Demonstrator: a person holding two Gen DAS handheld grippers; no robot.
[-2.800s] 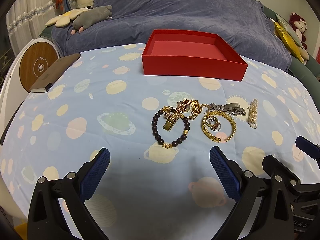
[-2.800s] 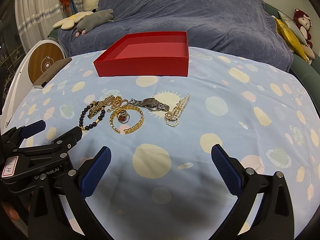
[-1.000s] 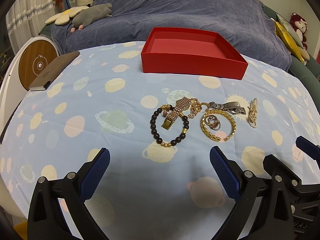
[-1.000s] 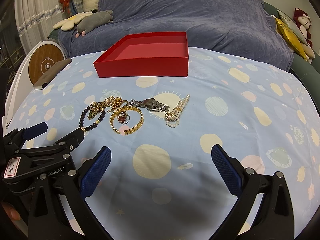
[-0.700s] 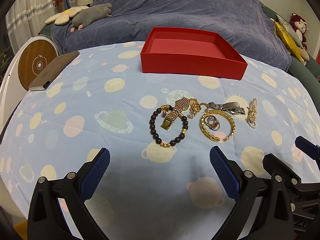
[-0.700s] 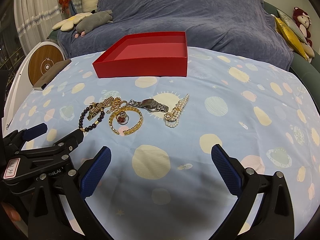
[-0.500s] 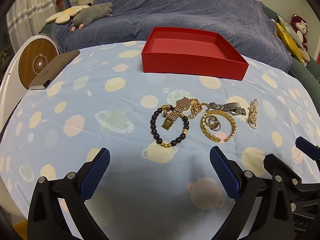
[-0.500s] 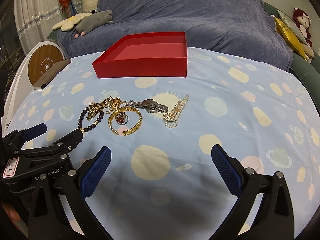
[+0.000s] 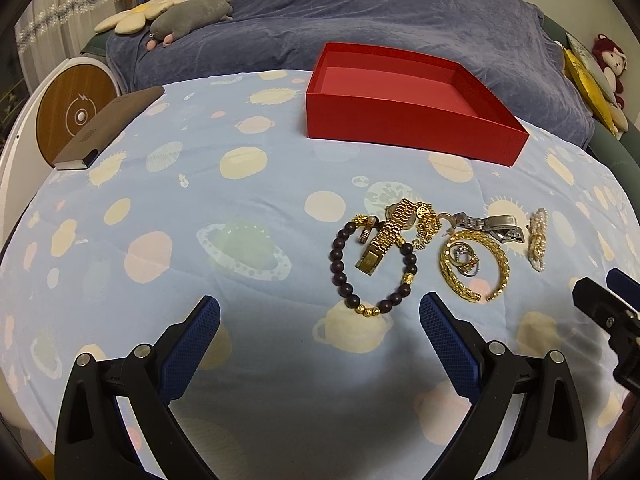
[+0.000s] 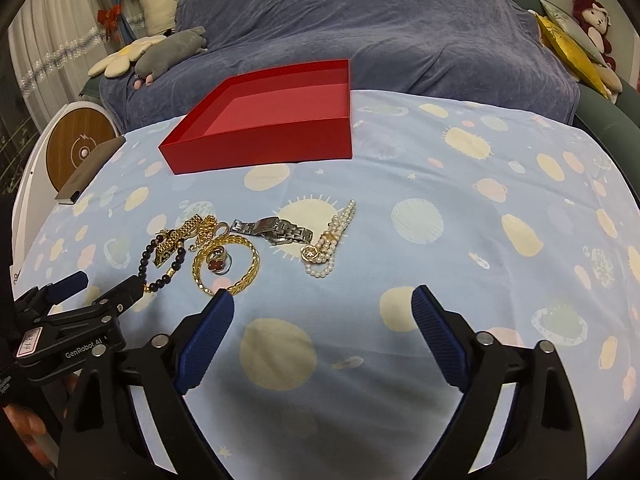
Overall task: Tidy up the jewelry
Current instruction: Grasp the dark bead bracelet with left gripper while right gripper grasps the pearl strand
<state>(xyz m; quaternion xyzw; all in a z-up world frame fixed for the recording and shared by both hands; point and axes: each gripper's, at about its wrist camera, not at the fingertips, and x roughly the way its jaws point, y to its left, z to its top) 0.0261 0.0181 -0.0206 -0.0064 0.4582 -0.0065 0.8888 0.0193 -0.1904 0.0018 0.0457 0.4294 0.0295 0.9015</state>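
A pile of jewelry lies on the blue planet-print cloth: a dark bead bracelet (image 9: pixel 340 268), a gold watch band (image 9: pixel 384 236), a gold bangle (image 9: pixel 500 264) around some rings (image 9: pixel 464 258), a silver watch (image 9: pixel 492 224) and a pearl bracelet (image 9: pixel 538 240). Behind them stands an empty red box (image 9: pixel 400 120). My left gripper (image 9: pixel 320 320) is open, just short of the bead bracelet. My right gripper (image 10: pixel 322 308) has its jaws closing with nothing between them, just short of the pearl bracelet (image 10: pixel 328 244) and gold bangle (image 10: pixel 248 272). The red box (image 10: pixel 260 152) is farther back.
A dark flat notebook (image 9: pixel 108 128) lies at the table's left edge beside a round wooden-faced device (image 9: pixel 76 116). A sofa under a blue blanket (image 9: pixel 400 12) with plush toys (image 9: pixel 188 12) runs behind the table. The left gripper (image 10: pixel 80 292) sits close to my right one.
Both grippers have come a little nearer to the jewelry, which now sits lower in both views. The right gripper's fingers have narrowed slightly. The jewelry has not moved.
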